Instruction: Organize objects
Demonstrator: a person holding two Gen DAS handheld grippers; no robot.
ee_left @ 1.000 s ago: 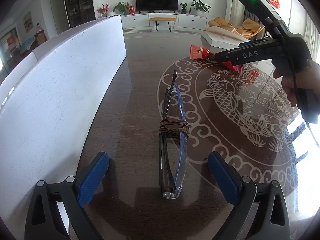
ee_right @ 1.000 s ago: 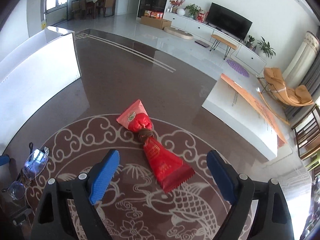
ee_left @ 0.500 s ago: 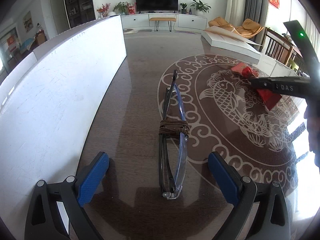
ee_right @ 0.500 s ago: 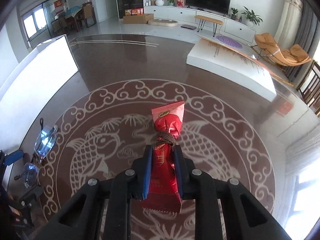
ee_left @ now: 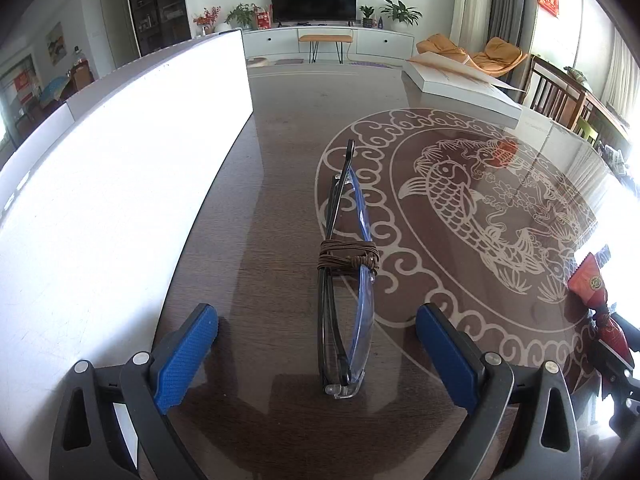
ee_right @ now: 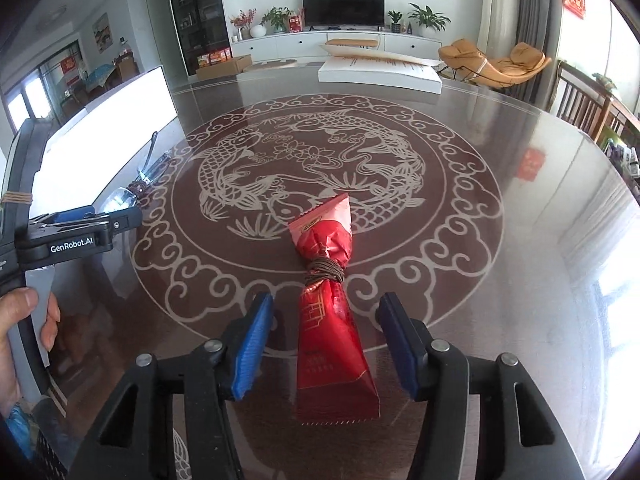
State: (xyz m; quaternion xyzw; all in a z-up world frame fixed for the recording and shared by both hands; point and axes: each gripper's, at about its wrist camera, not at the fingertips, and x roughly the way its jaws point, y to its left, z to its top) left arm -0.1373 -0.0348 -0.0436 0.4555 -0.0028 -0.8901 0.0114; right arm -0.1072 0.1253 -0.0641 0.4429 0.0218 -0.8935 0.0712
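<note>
A red packet (ee_right: 332, 320) tied at its waist with brown cord lies on the dark table, lengthwise between the blue pads of my right gripper (ee_right: 326, 344). Its jaws are opening and neither pad touches the packet. Folded glasses (ee_left: 346, 280) bound with brown cord lie on edge between the wide-apart fingers of my left gripper (ee_left: 316, 356), which is open and clear of them. The packet (ee_left: 596, 292) and part of the right gripper show at the right edge of the left wrist view. The glasses (ee_right: 136, 192) and the left gripper's body appear at the left of the right wrist view.
A tall white box wall (ee_left: 120, 184) runs along the left side of the table. Another flat white box (ee_right: 380, 74) sits at the far edge. The table (ee_right: 540, 280) carries a white fish-and-cloud pattern. A person's hand (ee_right: 20, 340) holds the left gripper's handle.
My right gripper shut on the red packet at the far side, carried it toward the near right of the table, and has now released it with the jaws parted. The left gripper and glasses stayed put.
</note>
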